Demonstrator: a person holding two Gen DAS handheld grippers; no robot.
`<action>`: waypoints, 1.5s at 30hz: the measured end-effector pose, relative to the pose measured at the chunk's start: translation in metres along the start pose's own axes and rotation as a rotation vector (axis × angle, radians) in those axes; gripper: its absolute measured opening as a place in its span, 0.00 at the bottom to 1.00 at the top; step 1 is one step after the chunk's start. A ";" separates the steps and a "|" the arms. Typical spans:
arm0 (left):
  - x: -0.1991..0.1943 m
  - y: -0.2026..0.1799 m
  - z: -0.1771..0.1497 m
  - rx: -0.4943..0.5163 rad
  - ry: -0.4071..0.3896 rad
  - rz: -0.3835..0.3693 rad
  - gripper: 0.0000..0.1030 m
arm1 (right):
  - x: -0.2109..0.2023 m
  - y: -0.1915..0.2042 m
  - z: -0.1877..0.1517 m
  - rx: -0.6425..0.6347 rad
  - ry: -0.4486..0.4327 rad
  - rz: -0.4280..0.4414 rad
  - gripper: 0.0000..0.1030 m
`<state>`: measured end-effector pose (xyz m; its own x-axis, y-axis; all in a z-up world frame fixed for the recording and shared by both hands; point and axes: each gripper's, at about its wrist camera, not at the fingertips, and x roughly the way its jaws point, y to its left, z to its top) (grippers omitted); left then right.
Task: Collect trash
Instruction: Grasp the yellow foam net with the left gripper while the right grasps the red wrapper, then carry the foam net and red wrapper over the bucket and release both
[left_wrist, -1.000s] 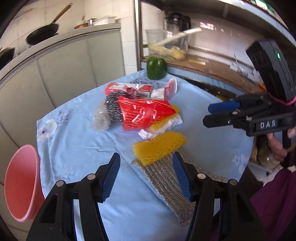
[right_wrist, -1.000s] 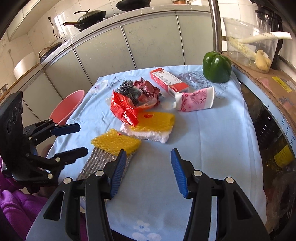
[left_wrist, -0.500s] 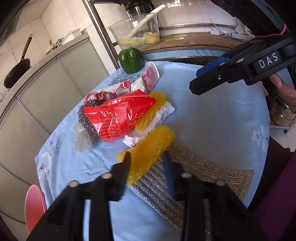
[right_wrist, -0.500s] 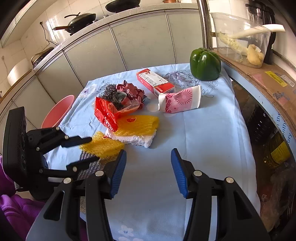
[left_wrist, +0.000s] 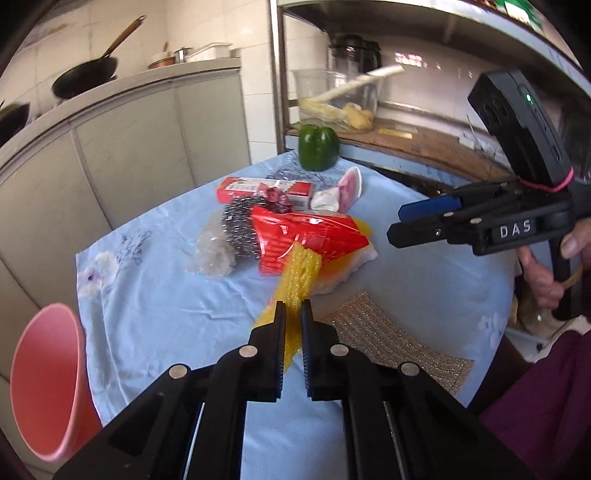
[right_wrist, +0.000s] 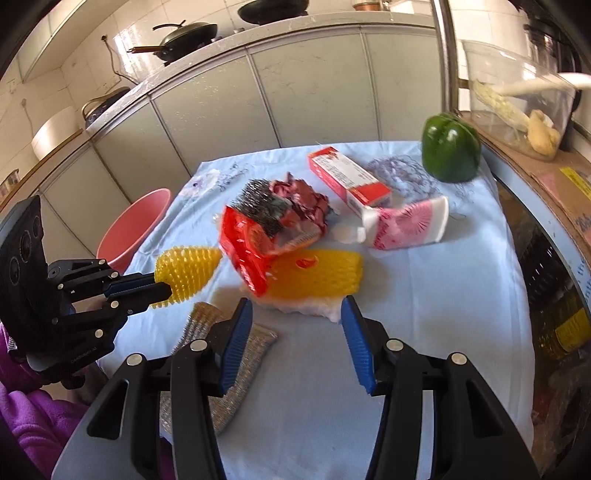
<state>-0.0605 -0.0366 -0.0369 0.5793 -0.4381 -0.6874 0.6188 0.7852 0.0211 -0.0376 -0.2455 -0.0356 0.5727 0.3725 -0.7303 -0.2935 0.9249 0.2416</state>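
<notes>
We are at the very start of the clearing: our left gripper (left_wrist: 292, 310) has just been closing and is now clamped on the yellow foam net (right_wrist: 184, 273), which hangs lifted off the cloth ahead of the jaws, while our right gripper (right_wrist: 295, 339) stands half open with nothing between its blue pads (right_wrist: 236, 339). Just ahead of the right gripper lie a second yellow net (right_wrist: 314, 273) on a white foam pad (right_wrist: 314, 308), and beyond them the red plastic wrapper (right_wrist: 243, 251), a steel scourer (right_wrist: 258, 199), a crumpled dark red wrapper (right_wrist: 303, 199), a red carton (right_wrist: 347, 177) and a pink-and-white packet (right_wrist: 410, 225); a clear plastic scrap (left_wrist: 210, 254) sits to the left of the pile. A silver mesh cloth (right_wrist: 221, 369) lies directly under the right gripper. None of this has been collected, so we judge nearly everything is left. The pink bin (left_wrist: 48, 384) stands off the table's edge, to the left of the left gripper; what we see of its inside looks empty, though its bottom is hidden. The clear tub (right_wrist: 517, 110) on the shelf, far right, holds vegetables, and the green pepper (right_wrist: 450, 147) is probably not trash
</notes>
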 end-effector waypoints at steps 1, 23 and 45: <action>-0.002 0.002 -0.001 -0.016 -0.002 0.001 0.07 | 0.001 0.004 0.003 -0.012 -0.003 0.008 0.49; -0.040 0.052 -0.019 -0.266 -0.080 0.049 0.07 | 0.066 0.058 0.032 -0.265 0.044 -0.113 0.49; -0.060 0.079 -0.030 -0.380 -0.150 0.040 0.07 | -0.010 0.037 0.044 -0.009 -0.106 0.140 0.29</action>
<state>-0.0624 0.0646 -0.0153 0.6871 -0.4412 -0.5773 0.3710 0.8962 -0.2433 -0.0203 -0.2117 0.0086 0.6032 0.5044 -0.6178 -0.3827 0.8627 0.3306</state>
